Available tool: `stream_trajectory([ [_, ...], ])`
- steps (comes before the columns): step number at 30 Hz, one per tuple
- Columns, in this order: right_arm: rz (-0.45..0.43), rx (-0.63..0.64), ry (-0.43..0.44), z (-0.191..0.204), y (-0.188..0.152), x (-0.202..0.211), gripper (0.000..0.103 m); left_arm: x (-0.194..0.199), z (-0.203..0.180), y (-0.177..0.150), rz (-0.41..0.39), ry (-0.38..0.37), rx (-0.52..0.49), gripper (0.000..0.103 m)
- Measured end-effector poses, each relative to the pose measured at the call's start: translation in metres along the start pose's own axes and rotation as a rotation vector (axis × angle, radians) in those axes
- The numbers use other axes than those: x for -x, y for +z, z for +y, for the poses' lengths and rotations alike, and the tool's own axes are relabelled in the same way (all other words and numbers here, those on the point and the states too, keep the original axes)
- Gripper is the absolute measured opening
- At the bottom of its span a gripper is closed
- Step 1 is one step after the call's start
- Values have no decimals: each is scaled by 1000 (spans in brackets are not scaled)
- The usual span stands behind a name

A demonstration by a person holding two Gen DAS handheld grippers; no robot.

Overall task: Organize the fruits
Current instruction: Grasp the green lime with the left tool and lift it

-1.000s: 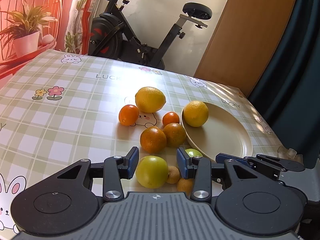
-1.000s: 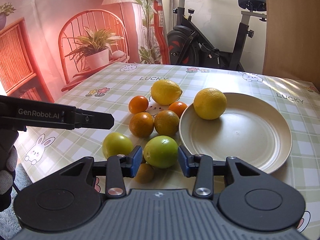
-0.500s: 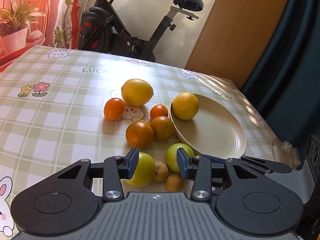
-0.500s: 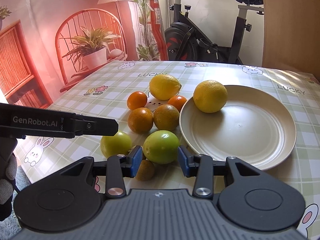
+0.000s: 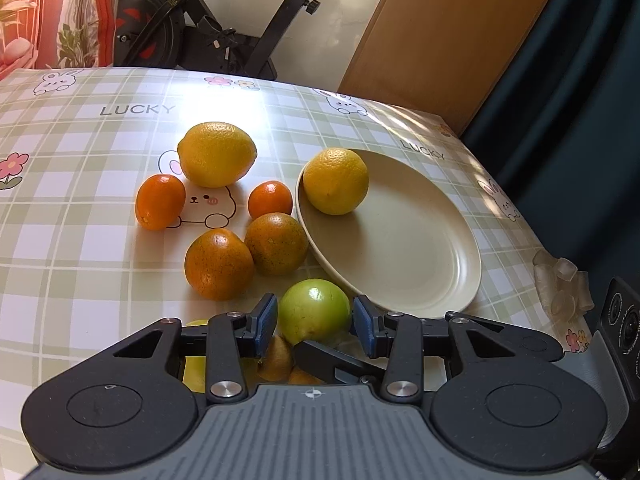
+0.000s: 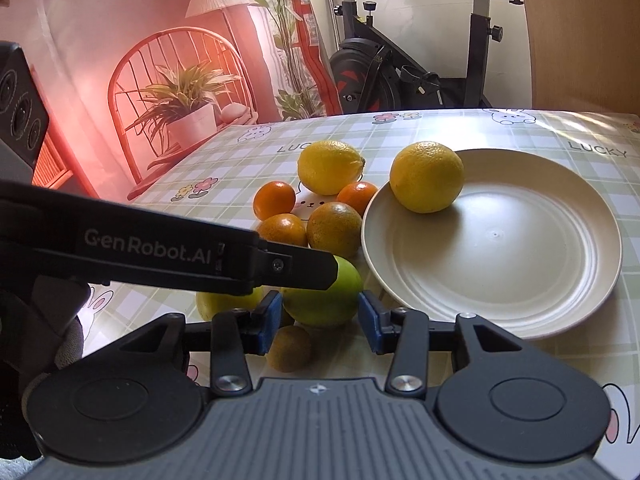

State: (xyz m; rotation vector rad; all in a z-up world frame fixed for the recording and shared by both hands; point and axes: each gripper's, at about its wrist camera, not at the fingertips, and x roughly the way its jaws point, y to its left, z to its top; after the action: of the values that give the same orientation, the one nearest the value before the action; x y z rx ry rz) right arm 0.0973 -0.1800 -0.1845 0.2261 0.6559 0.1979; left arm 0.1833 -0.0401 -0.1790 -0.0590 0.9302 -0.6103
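A cream plate [image 5: 420, 256] [image 6: 520, 280] holds one lemon [image 5: 335, 181] [image 6: 427, 177]. Left of it on the checked cloth lie a second lemon [image 5: 216, 154] [image 6: 329, 167], several oranges [image 5: 218, 264] [image 6: 334, 229] and two small brown fruits [image 6: 289, 348]. A green fruit [image 5: 314, 310] [image 6: 326, 300] sits between the pads of both grippers. My left gripper [image 5: 315, 323] is open around it from above. My right gripper [image 6: 321, 321] is open with its pads beside it; whether they touch is unclear. A second green fruit [image 6: 224, 304] lies mostly hidden under the left gripper.
The table's right edge runs just past the plate, with crumpled clear plastic [image 5: 562, 284] near it. An exercise bike [image 6: 404, 76] and a potted plant on a chair [image 6: 188, 112] stand beyond the far edge.
My left gripper has moved right, off the yellow-green fruit and over the green fruit in front of the right gripper. The right gripper has stayed nearly still.
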Motion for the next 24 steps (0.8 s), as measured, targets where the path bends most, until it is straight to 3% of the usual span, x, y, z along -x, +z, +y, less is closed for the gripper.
stream_trajectory([
  [17, 8, -50, 27, -9, 0, -10, 49, -3, -10, 0, 1, 40, -67, 44],
  [24, -29, -37, 14, -5, 3, 2, 49, 17, -26, 3, -72, 39, -120, 44],
])
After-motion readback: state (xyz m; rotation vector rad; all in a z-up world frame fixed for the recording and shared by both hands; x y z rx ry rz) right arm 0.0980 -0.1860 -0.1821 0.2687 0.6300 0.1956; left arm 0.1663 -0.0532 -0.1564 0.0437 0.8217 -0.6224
